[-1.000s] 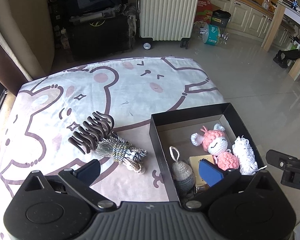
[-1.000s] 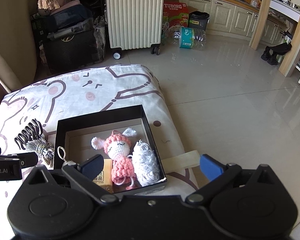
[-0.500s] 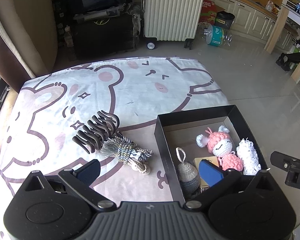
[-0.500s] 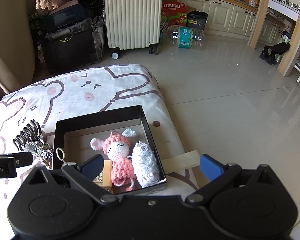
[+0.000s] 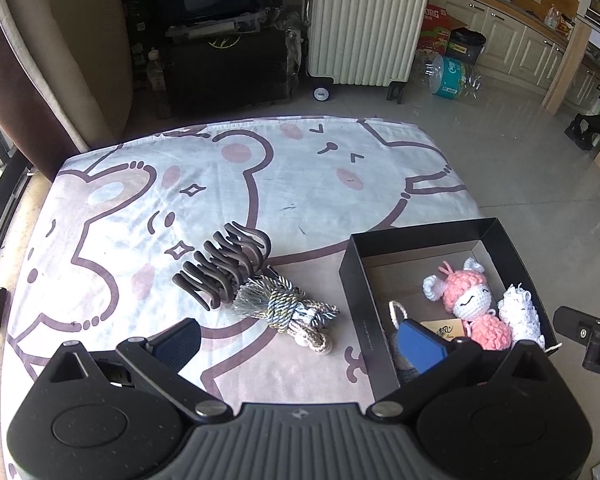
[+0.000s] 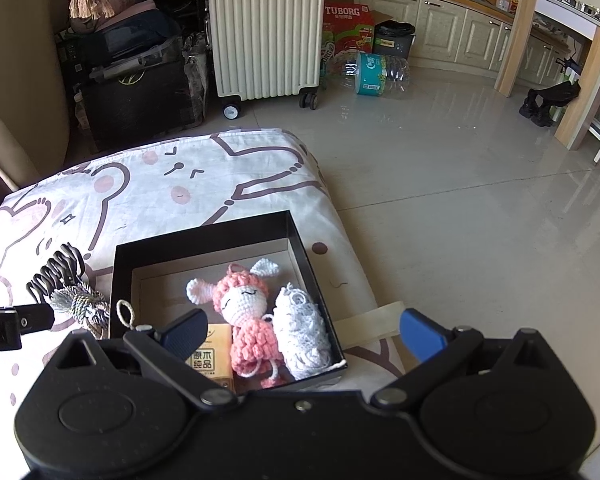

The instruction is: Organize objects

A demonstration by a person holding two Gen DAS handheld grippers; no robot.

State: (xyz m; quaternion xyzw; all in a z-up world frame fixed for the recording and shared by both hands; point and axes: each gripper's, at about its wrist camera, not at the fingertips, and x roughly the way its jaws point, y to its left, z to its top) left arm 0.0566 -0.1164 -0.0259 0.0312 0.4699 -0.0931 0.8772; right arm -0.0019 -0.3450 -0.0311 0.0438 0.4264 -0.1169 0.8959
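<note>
A black open box (image 5: pixel 428 233) (image 6: pixel 204 236) sits on the cartoon-print cloth at the right. It holds a pink crochet doll (image 5: pixel 466 296) (image 6: pixel 246 300), a white crochet piece (image 5: pixel 520 316) (image 6: pixel 302 330), a yellow packet (image 6: pixel 210 358) and a grey knitted charm with a loop (image 5: pixel 396 312). A brown hair claw (image 5: pixel 226 268) (image 6: pixel 56 272) and a braided rope tassel (image 5: pixel 288 308) (image 6: pixel 80 304) lie left of the box. My left gripper (image 5: pixel 300 340) is open and empty, near the tassel. My right gripper (image 6: pixel 304 332) is open and empty over the box's near edge.
The cloth-covered surface (image 5: pixel 180 184) ends at the tiled floor (image 6: pixel 440 184) on the right. A white suitcase (image 5: pixel 364 20), black cases (image 5: pixel 220 60), a plastic bottle (image 6: pixel 374 72) and kitchen cabinets (image 6: pixel 440 32) stand beyond it.
My left gripper has drawn back and up, so the claw, tassel and box sit lower and farther right in its view. My right gripper has barely moved. Both stay open.
</note>
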